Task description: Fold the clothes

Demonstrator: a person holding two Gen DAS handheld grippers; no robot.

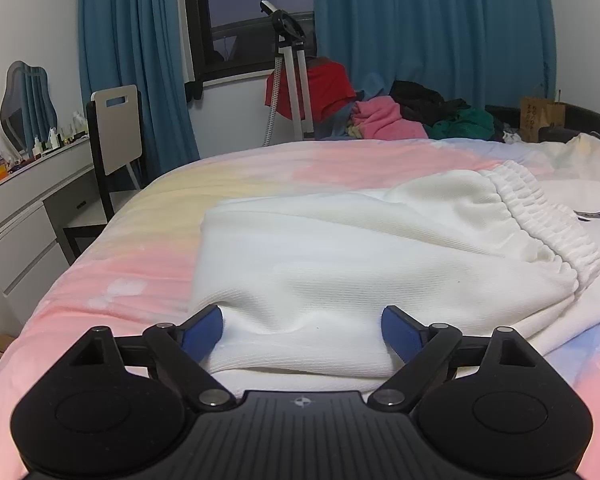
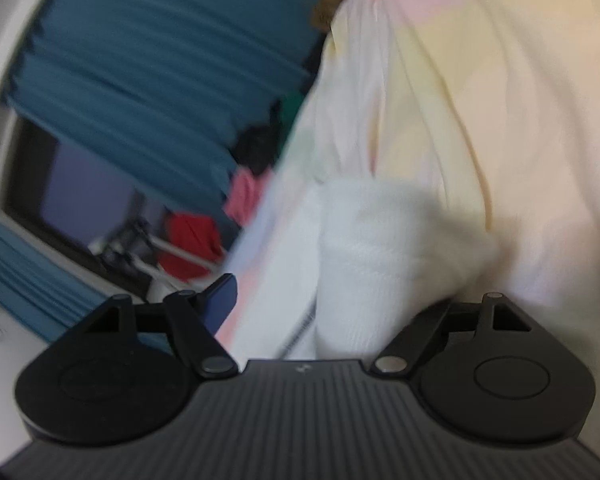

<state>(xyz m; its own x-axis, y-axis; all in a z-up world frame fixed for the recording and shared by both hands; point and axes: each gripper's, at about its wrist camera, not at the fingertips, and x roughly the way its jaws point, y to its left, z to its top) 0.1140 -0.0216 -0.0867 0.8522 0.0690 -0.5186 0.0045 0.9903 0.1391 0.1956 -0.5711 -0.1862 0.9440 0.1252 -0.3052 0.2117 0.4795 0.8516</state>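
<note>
White garment (image 1: 340, 256) lies between the wide-open left hand-held gripper (image 1: 302, 330); apparently ungripped.

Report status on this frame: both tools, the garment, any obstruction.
Left tool open, jaws straddling near edge of the white garment on the bed. Right tool open over white fabric, view blurred. No obstruction seen.

Left view sharp — right view motion-blurred, tilted.
</note>
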